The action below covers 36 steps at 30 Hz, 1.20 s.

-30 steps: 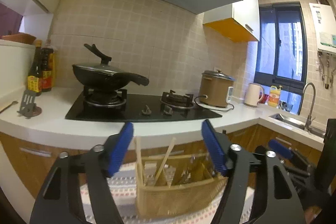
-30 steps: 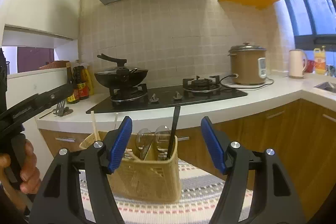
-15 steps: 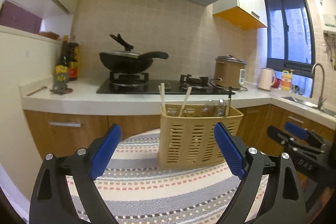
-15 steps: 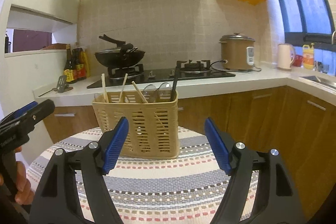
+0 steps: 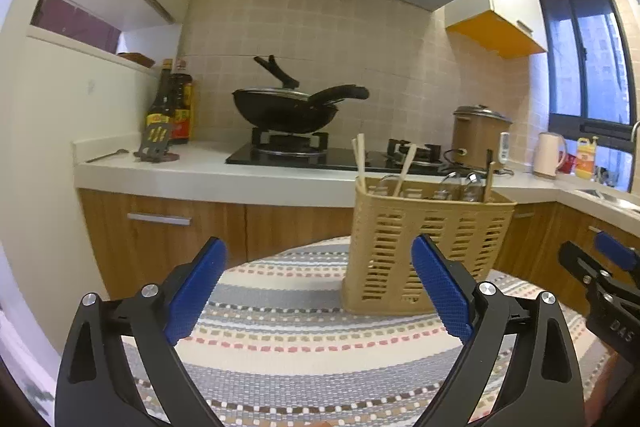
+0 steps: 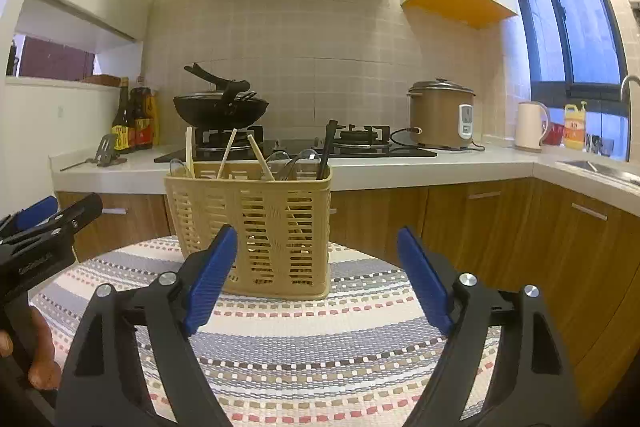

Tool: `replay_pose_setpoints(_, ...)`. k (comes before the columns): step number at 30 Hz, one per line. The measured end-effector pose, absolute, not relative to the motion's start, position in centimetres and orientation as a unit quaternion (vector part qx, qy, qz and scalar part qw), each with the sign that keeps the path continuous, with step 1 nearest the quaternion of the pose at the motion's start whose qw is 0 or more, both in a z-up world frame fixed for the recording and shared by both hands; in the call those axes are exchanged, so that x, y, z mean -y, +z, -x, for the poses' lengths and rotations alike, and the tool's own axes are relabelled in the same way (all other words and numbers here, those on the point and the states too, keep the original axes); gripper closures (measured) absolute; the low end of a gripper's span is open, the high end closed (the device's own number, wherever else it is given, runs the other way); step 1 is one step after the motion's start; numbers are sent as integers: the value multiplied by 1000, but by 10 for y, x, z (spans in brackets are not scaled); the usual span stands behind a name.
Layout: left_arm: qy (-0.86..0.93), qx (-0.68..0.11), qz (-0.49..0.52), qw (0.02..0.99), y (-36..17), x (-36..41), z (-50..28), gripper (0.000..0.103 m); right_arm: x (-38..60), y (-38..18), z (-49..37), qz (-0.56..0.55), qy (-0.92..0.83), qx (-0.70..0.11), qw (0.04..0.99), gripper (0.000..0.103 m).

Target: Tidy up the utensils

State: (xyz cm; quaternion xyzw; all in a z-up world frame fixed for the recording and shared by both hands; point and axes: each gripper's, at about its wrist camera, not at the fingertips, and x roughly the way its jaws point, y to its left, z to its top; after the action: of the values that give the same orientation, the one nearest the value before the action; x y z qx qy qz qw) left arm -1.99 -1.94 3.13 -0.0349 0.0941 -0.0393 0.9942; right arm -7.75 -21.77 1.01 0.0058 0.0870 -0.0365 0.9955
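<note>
A tan slotted utensil basket stands upright on a round table with a striped cloth. It holds wooden chopsticks, clear spoons and a black utensil. My left gripper is open and empty, low over the cloth, left of and nearer than the basket. My right gripper is open and empty, just in front of the basket. Each gripper shows at the edge of the other's view.
Behind the table runs a white kitchen counter with a black wok on the stove, sauce bottles, a rice cooker, a kettle and a sink at far right. Wooden cabinets stand below.
Both grippers have drawn back and down from the basket. The basket now stands farther off, with more of the striped cloth showing in front.
</note>
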Motion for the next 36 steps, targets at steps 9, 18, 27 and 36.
replay_pose_setpoints(9,-33,-111,1,993,25,30,13,9,216,7,78,-5,-30,-91,995,14)
replay_pose_setpoints(18,-37,-122,-22,992,21,38,12,8,225,5,78,-25,-43,-97,994,11)
replay_pose_setpoints(27,-39,-126,-29,991,19,41,11,8,230,4,77,-34,-48,-101,993,10)
replay_pose_setpoints(36,-39,-126,-30,991,20,42,12,8,231,5,77,-33,-51,-101,993,10)
